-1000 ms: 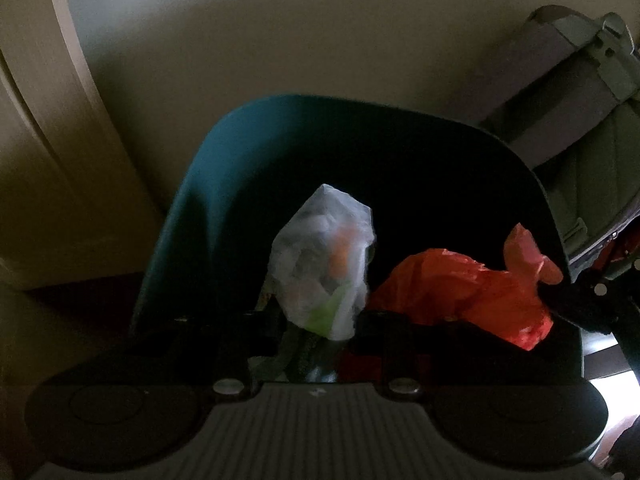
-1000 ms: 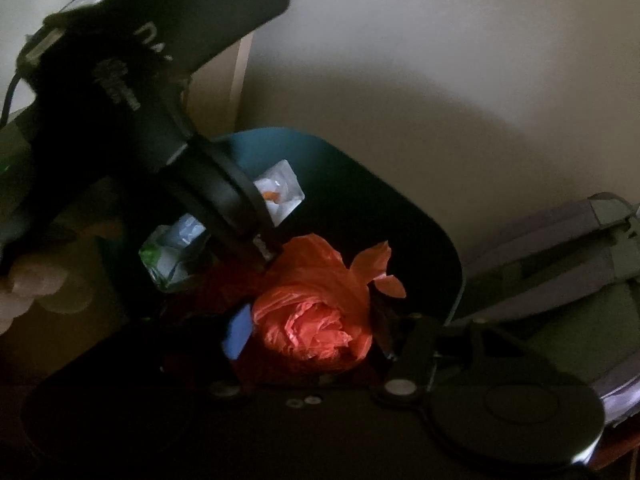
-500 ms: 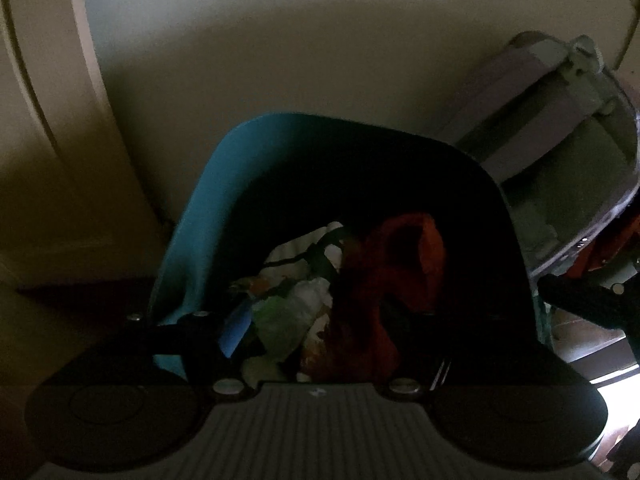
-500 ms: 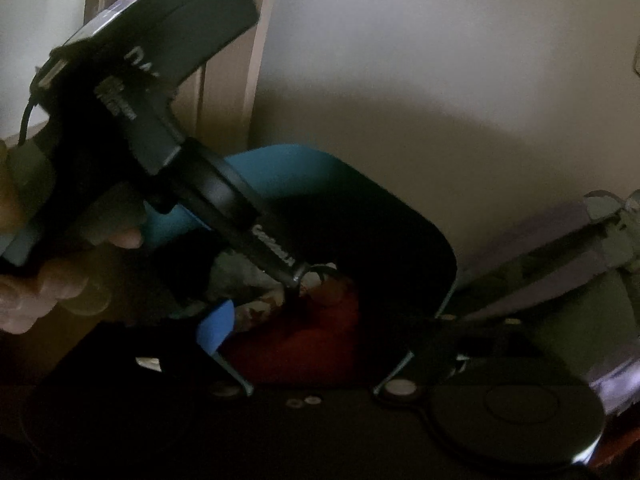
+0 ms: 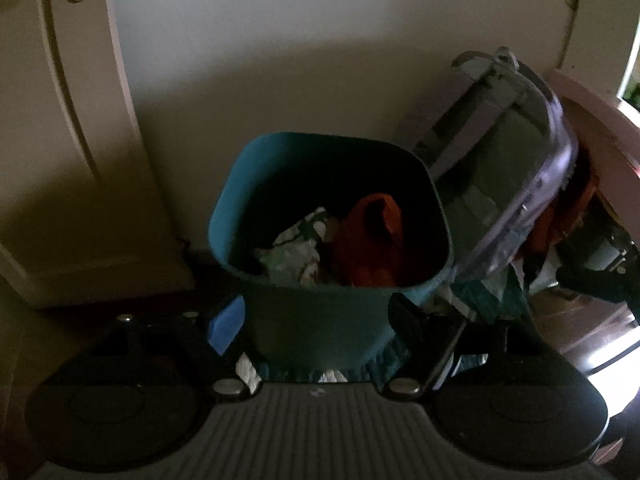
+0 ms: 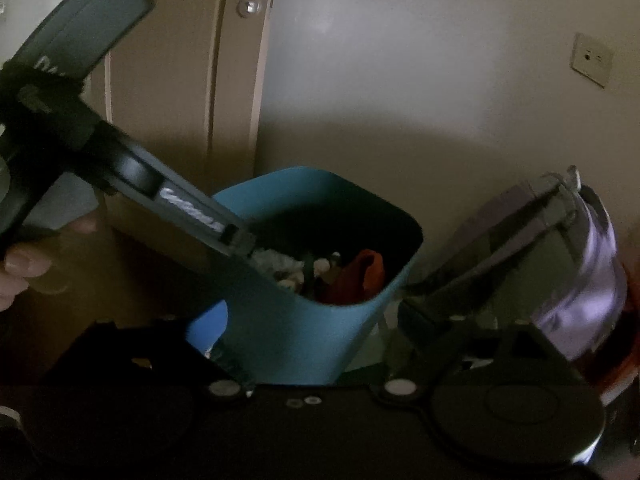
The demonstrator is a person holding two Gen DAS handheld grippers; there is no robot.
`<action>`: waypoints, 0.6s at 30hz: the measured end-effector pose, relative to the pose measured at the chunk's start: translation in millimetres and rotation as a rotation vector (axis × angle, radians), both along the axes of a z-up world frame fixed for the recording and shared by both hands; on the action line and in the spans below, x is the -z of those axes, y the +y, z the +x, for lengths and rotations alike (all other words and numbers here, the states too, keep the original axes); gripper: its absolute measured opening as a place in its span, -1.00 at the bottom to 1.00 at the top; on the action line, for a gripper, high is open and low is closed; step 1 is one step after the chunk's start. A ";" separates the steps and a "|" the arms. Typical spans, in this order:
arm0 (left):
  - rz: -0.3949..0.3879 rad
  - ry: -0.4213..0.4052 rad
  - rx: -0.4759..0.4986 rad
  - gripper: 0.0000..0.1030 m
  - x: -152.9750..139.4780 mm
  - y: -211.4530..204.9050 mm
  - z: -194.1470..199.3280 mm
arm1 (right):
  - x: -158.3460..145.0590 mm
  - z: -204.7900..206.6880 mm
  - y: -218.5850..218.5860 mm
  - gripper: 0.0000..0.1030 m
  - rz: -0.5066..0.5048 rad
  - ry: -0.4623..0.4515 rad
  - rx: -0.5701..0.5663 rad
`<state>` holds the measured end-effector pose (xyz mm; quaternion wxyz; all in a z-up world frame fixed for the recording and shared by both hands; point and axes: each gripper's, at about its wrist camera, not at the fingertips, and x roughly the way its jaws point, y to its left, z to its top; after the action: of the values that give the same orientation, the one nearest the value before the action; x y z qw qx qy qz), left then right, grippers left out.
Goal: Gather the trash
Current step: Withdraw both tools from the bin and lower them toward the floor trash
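Note:
A teal bin (image 5: pixel 320 320) (image 6: pixel 304 336) stands on the floor against the wall. Inside lie an orange plastic bag (image 5: pixel 372 244) (image 6: pixel 366 276) and a pale clear bag of scraps (image 5: pixel 296 256) (image 6: pixel 276 260). My left gripper (image 5: pixel 316 320) is open and empty, held above and in front of the bin. It also shows in the right wrist view, its fingers (image 6: pixel 236 236) at the bin's left rim. My right gripper (image 6: pixel 308 332) is open and empty, in front of the bin.
A purple and grey backpack (image 5: pixel 516 184) (image 6: pixel 560 256) leans right of the bin. A cream door (image 5: pixel 60 140) (image 6: pixel 180 100) stands to the left. A wall socket (image 6: pixel 591 60) is on the right wall. Cloth (image 5: pixel 480 300) lies at the bin's base.
Both grippers let go of their bags, which dropped into the bin. Both grippers then pulled up and back, so the whole bin now shows.

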<state>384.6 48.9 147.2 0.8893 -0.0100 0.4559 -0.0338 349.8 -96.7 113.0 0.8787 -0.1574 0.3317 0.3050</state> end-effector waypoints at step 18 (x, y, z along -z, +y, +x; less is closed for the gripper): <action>0.011 0.049 -0.027 0.61 79.1 -5.1 -117.8 | 86.7 -96.1 -57.0 0.98 0.069 0.190 0.098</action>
<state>266.8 43.8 68.1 0.8782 -0.0121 0.4778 -0.0190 253.8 -153.7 26.3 0.8621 -0.0810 0.4099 0.2866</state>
